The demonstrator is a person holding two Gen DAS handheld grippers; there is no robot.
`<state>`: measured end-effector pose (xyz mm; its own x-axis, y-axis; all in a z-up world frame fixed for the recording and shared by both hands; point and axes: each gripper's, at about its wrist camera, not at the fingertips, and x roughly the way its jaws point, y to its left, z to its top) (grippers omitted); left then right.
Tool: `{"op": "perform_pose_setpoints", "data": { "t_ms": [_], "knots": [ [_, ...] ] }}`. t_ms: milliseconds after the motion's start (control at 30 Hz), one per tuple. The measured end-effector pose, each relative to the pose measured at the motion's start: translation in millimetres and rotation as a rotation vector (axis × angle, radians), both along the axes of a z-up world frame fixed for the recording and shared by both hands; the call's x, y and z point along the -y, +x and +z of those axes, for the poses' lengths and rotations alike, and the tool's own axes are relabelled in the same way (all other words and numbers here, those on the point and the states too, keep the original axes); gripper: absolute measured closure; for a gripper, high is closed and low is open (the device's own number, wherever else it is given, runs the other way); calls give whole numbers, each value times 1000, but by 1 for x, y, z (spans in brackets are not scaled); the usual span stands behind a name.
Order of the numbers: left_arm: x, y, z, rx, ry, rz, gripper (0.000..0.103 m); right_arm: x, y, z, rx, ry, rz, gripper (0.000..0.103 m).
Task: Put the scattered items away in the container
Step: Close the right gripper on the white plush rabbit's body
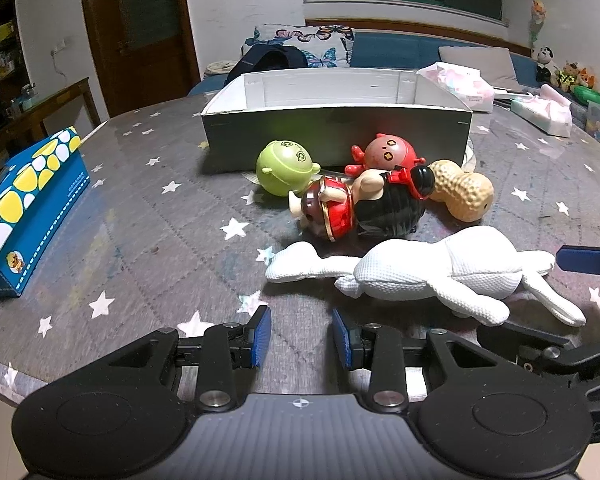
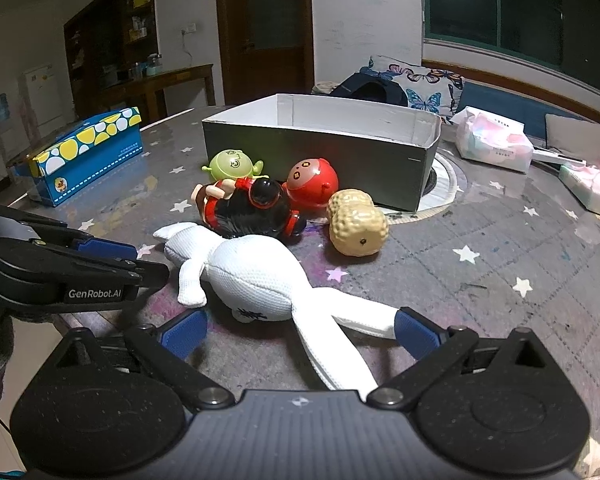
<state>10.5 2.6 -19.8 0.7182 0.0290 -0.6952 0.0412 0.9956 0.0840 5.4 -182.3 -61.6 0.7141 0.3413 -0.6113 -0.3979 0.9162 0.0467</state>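
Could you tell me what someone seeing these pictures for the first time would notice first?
Probably the white plush rabbit sprawled across the starry tablecloth, its long ears lying between the open jaws of the right gripper. Just beyond it sits a bright huddle of toys, a green ball figure, a red one and a peanut, against the front wall of the grey box.

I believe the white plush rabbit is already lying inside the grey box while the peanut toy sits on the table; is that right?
Not quite. The white plush rabbit lies on the table in front of the grey box, not inside it, as the right wrist view shows. The peanut toy does sit on the table.
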Motion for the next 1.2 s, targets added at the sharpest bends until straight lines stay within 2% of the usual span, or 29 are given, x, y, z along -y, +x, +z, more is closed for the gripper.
{"op": "perform_pose_setpoints", "data": {
  "t_ms": [367, 633, 733, 900, 1000, 1200],
  "knots": [
    [-7, 2, 3, 9, -24, -73, 66, -9, 8, 1, 3, -28, 54, 10],
    [-14, 6, 3, 23, -35, -156, 66, -15, 15, 1, 2, -52, 93, 22],
    [-15, 4, 5, 32, -62, -207, 66, -18, 18, 0, -1, -59, 105, 26],
    [-12, -1, 8, 67, -61, -288, 66, -17, 22, -1, -8, -52, 122, 33],
    [-8, 1, 9, 86, -43, -325, 66, -18, 23, -1, -8, -59, 137, 35],
    [1, 3, 8, 130, 46, -387, 66, -16, 26, -5, -18, -82, 149, 36]
  ]
}}
